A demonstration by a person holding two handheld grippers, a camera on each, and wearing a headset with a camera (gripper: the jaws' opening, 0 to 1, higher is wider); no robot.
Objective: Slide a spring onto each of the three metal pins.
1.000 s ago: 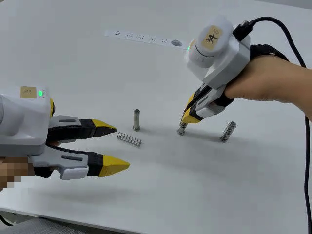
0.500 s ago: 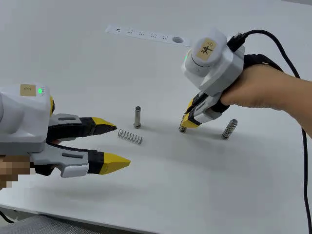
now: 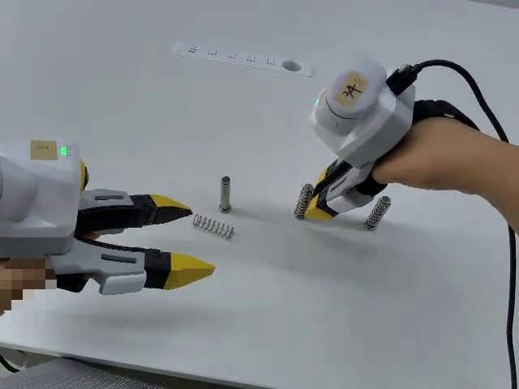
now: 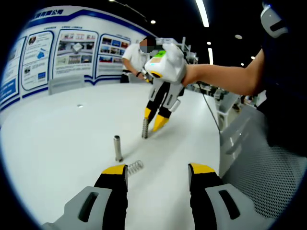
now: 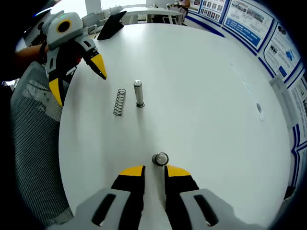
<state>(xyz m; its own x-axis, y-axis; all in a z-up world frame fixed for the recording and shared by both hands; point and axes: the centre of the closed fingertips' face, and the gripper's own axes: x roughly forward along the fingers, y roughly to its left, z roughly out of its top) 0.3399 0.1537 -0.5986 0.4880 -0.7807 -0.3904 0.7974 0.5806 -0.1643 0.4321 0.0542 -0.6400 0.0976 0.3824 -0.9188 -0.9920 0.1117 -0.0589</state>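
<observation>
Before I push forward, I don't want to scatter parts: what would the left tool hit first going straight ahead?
Probably the loose spring lying just ahead of the left tool, near one open jaw; the bare pin stands beyond, slightly aside. Depth is uncertain.

A white power strip [image 3: 243, 59] lies along the far side of a white workbench [image 3: 340, 316]. Blue-trimmed display posters [image 4: 72, 48] line the wall beyond, under strip ceiling lights [image 4: 201, 12], where a person in a white shirt [image 4: 130, 57] stands; grey mesh [image 4: 259, 172] borders the bench's edge
</observation>
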